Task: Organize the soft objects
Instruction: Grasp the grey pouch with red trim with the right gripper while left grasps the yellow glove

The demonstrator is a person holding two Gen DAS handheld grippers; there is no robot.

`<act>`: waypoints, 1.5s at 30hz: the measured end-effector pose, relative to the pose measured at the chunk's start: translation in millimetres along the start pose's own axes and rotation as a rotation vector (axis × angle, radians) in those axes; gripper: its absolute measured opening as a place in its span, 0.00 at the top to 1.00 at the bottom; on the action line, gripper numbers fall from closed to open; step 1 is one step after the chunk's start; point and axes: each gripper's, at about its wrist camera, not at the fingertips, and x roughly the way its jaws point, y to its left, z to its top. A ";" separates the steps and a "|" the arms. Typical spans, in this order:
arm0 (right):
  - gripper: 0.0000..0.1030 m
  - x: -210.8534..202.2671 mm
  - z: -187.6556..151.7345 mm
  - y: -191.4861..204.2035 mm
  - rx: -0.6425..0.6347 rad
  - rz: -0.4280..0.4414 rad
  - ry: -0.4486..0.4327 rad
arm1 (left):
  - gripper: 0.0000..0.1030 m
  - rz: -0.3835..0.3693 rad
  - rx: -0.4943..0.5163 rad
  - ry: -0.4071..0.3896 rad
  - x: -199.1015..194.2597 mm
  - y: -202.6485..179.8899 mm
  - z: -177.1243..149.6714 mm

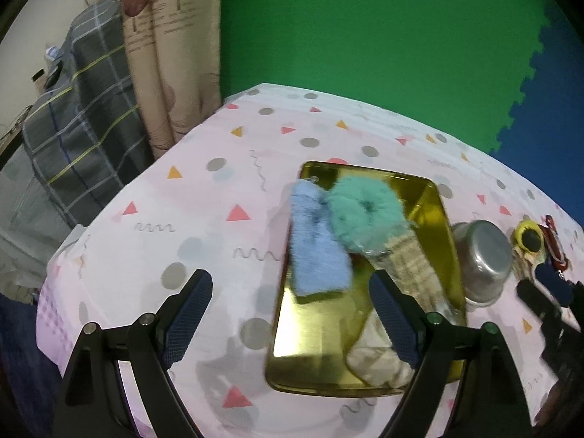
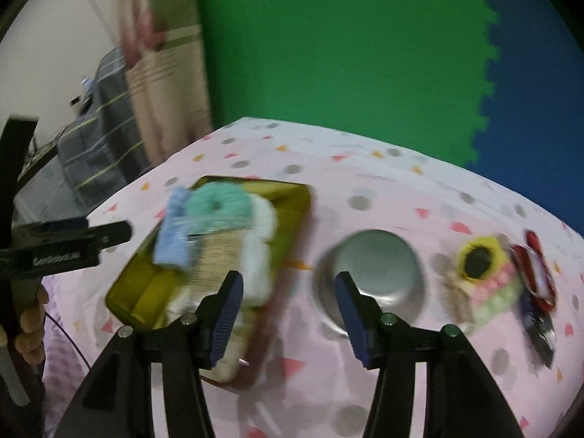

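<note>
A gold tray [image 1: 321, 332] [image 2: 138, 284] lies on the table and holds soft things: a blue fuzzy cloth [image 1: 317, 244] [image 2: 171, 233], a teal fluffy scrunchie [image 1: 365, 211] [image 2: 219, 204], a beige checked piece [image 1: 412, 266] [image 2: 215, 259] and a white fluffy piece [image 2: 259, 252]. My left gripper [image 1: 292, 314] is open and empty above the tray's near left edge. My right gripper [image 2: 288, 314] is open and empty between the tray and a steel bowl [image 2: 376, 273] [image 1: 481, 255].
A yellow ring with a dark centre [image 2: 478, 259] [image 1: 527, 239], a pink-green soft thing [image 2: 496, 292] and a red-white item [image 2: 540, 270] lie right of the bowl. The table has a pink patterned cloth [image 1: 204, 204]. Green and blue walls stand behind.
</note>
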 end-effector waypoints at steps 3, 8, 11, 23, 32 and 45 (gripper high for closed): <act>0.48 -12.7 -5.5 -42.5 0.059 -0.063 -0.014 | 0.17 -0.020 0.021 -0.002 -1.7 -10.8 -1.8; 0.48 -23.9 -12.0 -108.7 0.120 -0.191 -0.026 | 0.17 -0.023 0.071 -0.005 -2.1 -28.4 -6.0; 0.48 -24.4 -14.7 -148.2 0.161 -0.255 -0.020 | 0.17 -0.043 0.091 -0.001 -1.6 -36.8 -8.3; 0.48 21.0 -9.2 -240.3 0.226 -0.318 0.043 | 0.16 -0.053 0.197 -0.002 -1.3 -81.7 -5.9; 0.45 55.6 -6.7 -261.0 0.211 -0.297 0.090 | 0.15 -0.144 0.307 0.037 14.4 -153.7 7.3; 0.73 32.2 -15.7 -262.5 0.180 -0.271 0.002 | 0.15 -0.230 0.463 0.024 30.6 -248.9 4.8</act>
